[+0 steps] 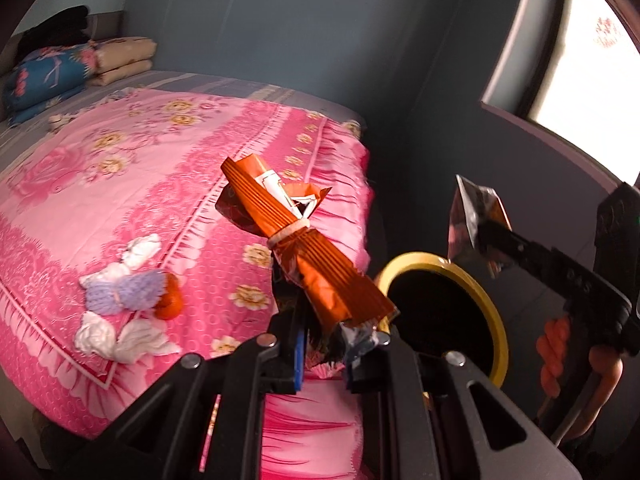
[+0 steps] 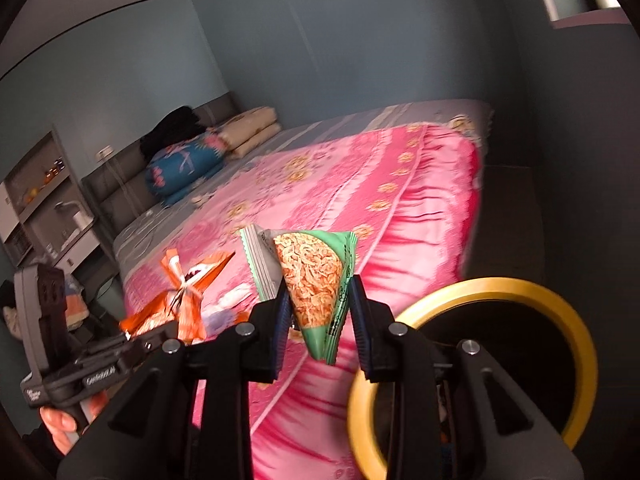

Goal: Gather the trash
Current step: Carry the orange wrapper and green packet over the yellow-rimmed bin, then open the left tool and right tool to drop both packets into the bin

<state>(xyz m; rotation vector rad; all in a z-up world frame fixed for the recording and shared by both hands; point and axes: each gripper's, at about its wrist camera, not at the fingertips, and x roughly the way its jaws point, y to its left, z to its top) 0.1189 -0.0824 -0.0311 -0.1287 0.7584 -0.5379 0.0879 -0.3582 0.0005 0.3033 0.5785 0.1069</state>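
Note:
My left gripper [image 1: 324, 352] is shut on an orange snack wrapper [image 1: 304, 248] tied with a white band, held above the edge of the pink bed. It also shows in the right wrist view [image 2: 184, 300]. My right gripper [image 2: 320, 320] is shut on a green noodle snack packet [image 2: 316, 280], held just left of the yellow-rimmed trash bin [image 2: 572, 320]. In the left wrist view the right gripper [image 1: 484, 236] holds that packet [image 1: 472, 208], silver side showing, above the bin [image 1: 496, 320]. White crumpled tissues [image 1: 120, 336], a purple piece [image 1: 124, 292] and an orange scrap [image 1: 170, 304] lie on the bed.
The pink floral bedspread [image 1: 140, 184] covers the bed. Folded quilts and pillows [image 1: 52, 72] sit at its head. A window [image 1: 592, 60] is at right above a dark wall. A shelf unit [image 2: 44, 200] stands beside the bed.

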